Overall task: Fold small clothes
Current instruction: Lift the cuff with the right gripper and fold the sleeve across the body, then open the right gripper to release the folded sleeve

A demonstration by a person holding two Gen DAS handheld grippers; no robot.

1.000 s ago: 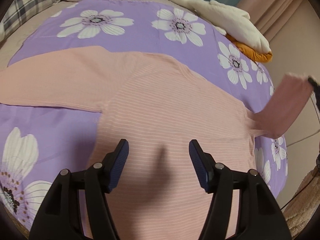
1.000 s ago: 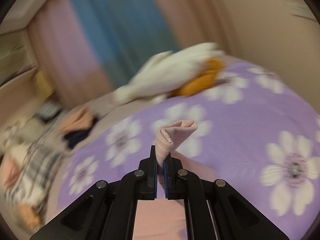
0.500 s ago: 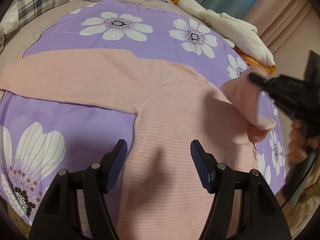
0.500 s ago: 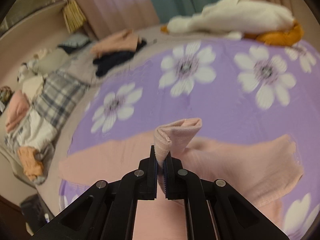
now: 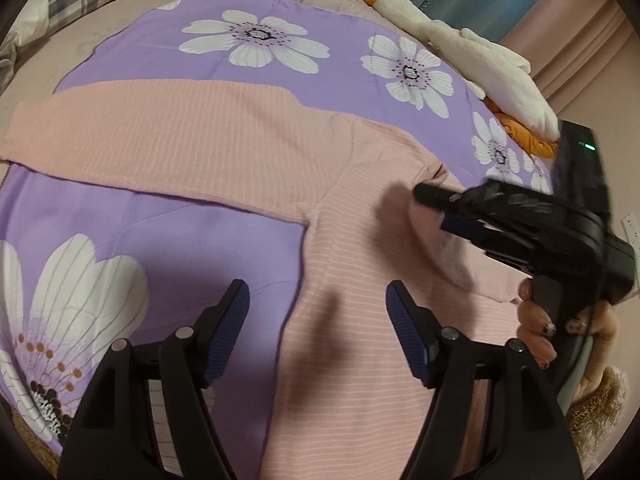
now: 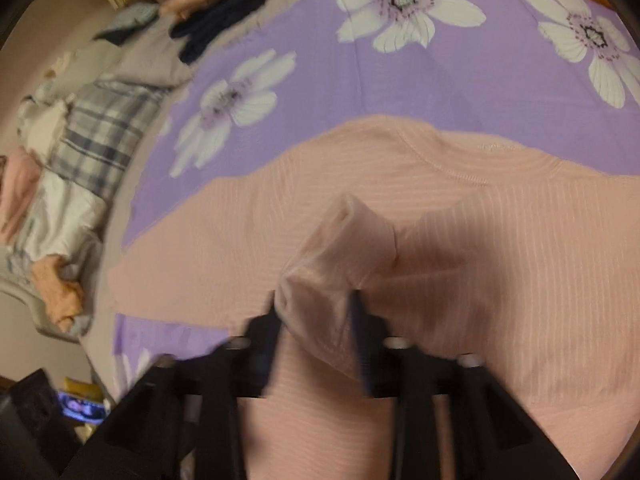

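Note:
A pink ribbed sweater (image 5: 240,148) lies flat on the purple flowered blanket (image 5: 180,240), one sleeve stretched out to the left. Over its lower body my left gripper (image 5: 316,292) hovers with its jaws opening and nothing between them. The other sleeve (image 6: 344,240) is folded in over the sweater's chest (image 6: 500,260). My right gripper (image 6: 316,304) is right at that sleeve's bunched cuff. Its jaws are opening, the cuff sits loosely between them and the pads no longer pinch it. From the left wrist view, the right gripper (image 5: 434,210) reaches in from the right, over the folded sleeve (image 5: 440,248).
A white and orange plush toy (image 5: 492,64) lies at the blanket's far right edge. A plaid pillow (image 6: 100,132) and piles of clothes (image 6: 224,20) lie beyond the blanket on the left. A person's hand (image 5: 536,320) holds the right gripper's handle.
The right gripper swung down and in over the sweater with the sleeve, then its jaws parted and let go of the cuff. The left gripper shifted slightly and spread a little wider.

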